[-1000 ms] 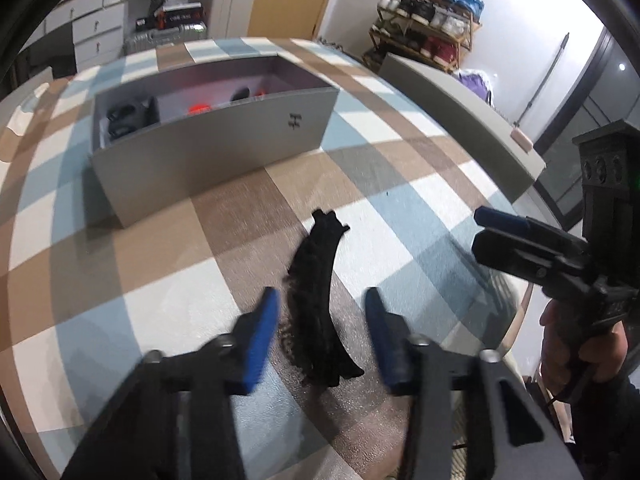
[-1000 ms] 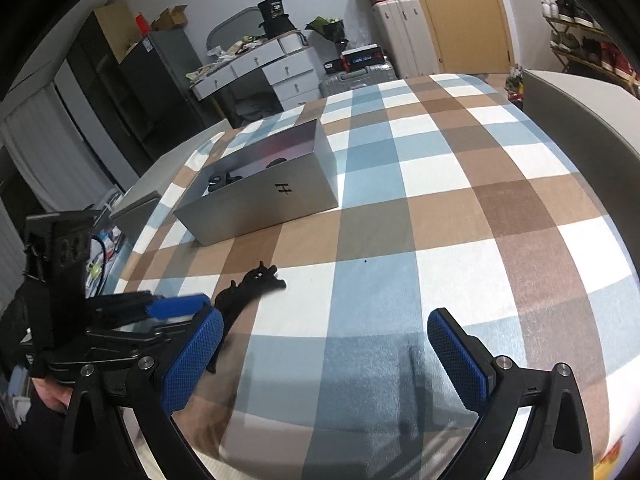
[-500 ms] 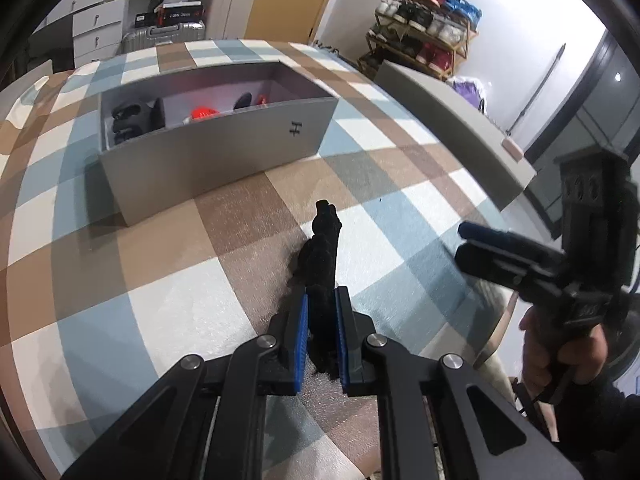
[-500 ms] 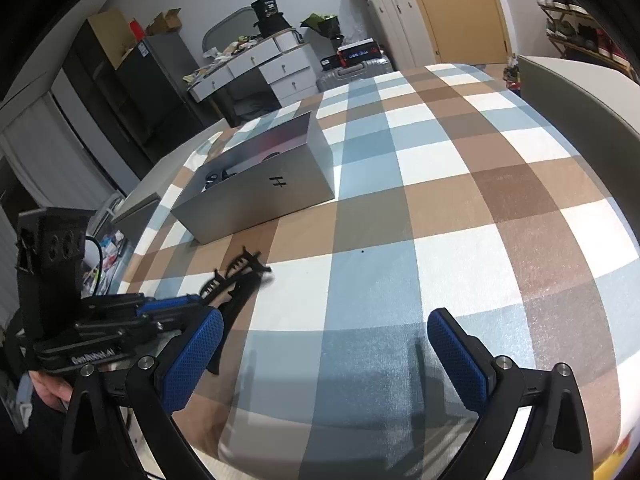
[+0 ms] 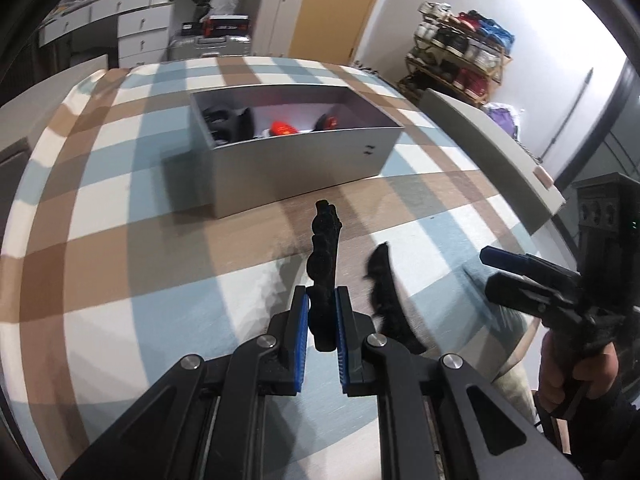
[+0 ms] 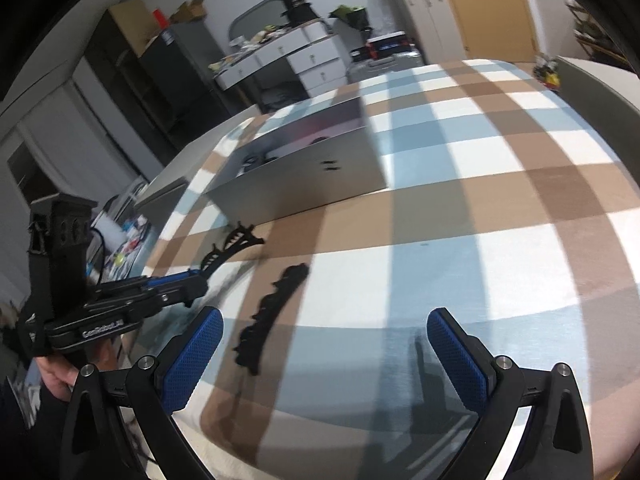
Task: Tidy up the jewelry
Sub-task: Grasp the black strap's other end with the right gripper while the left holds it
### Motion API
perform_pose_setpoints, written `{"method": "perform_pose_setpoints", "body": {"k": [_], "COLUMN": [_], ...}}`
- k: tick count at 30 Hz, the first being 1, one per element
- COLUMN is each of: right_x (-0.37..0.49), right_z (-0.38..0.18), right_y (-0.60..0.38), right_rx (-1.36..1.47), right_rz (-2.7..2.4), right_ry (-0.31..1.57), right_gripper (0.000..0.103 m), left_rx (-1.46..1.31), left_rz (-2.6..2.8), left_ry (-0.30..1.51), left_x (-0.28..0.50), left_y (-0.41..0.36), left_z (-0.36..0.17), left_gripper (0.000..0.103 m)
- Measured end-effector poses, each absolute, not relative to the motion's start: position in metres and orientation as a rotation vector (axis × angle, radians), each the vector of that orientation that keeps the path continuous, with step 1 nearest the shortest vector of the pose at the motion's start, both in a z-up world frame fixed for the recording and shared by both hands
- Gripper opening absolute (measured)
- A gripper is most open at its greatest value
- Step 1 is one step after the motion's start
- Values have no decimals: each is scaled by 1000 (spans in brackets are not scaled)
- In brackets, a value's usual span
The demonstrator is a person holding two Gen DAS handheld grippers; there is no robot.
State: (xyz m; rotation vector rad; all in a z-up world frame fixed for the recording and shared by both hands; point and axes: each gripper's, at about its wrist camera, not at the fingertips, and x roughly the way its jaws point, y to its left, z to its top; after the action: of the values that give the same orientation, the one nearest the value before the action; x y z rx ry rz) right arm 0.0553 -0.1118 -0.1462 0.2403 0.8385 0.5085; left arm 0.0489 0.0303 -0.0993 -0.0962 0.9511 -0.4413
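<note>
Black hair clip (image 5: 325,256) is clamped in the left gripper (image 5: 322,320), lifted off the checked tablecloth (image 5: 120,264), short of the grey box (image 5: 296,160). Its dark shadow (image 5: 386,300) lies just beside on the cloth. Right gripper (image 6: 324,352) hangs nearby, jaws wide apart, holding nothing.

**Colours on the checked cloth**

The cloth (image 5: 120,208) is checked in brown, pale blue and white. The box (image 5: 304,160) is plain grey, with red and black items inside, too blurred to name. The clip (image 5: 324,264) is black, as is its shadow (image 5: 386,300). The gripper pads (image 6: 192,360) are blue on black frames.
</note>
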Motion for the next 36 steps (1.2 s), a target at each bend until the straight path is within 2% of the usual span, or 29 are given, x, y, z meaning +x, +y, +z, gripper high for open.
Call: {"method": "perform_pose_setpoints", "body": {"k": [4,6,13,15,19,21,25,29,36], "right_x": [54,54,56,57,55,54,51,46,46], "right_z": [-146,-148,-157,-162,-163,-164,-165,-166,-164], "right_y": [-86,-70,-35,-28,-26,-24,-17,-14,-25], "right_rx": [176,131,26,-6,-26,-55,-140,-212,-133], "right_rz": [560,580,570,567,562,547,512,495,528], "right_ry": [825,833,844,863,858,853,832,813,800], "right_gripper": [101,91,78,69,64,53,41,17,17], "left_rx": [-115,-118,-92,-86,-84,-82,-86,-91,-100], "left_rz": [-428,-418,-375,-367,-356,-351,-340,-329,-283], "left_ry": [950,946,918,917,915,911,901,889,860], "left_x": [46,45,36,35,34,33,32,31,29], "left_y": [38,42,49,50,53,53,53,55,57], "left_z": [-101,-101,-98,-98,-99,-98,-97,-94,-88], "left_gripper": [8,8,8,8,8,8,8,8,8]}}
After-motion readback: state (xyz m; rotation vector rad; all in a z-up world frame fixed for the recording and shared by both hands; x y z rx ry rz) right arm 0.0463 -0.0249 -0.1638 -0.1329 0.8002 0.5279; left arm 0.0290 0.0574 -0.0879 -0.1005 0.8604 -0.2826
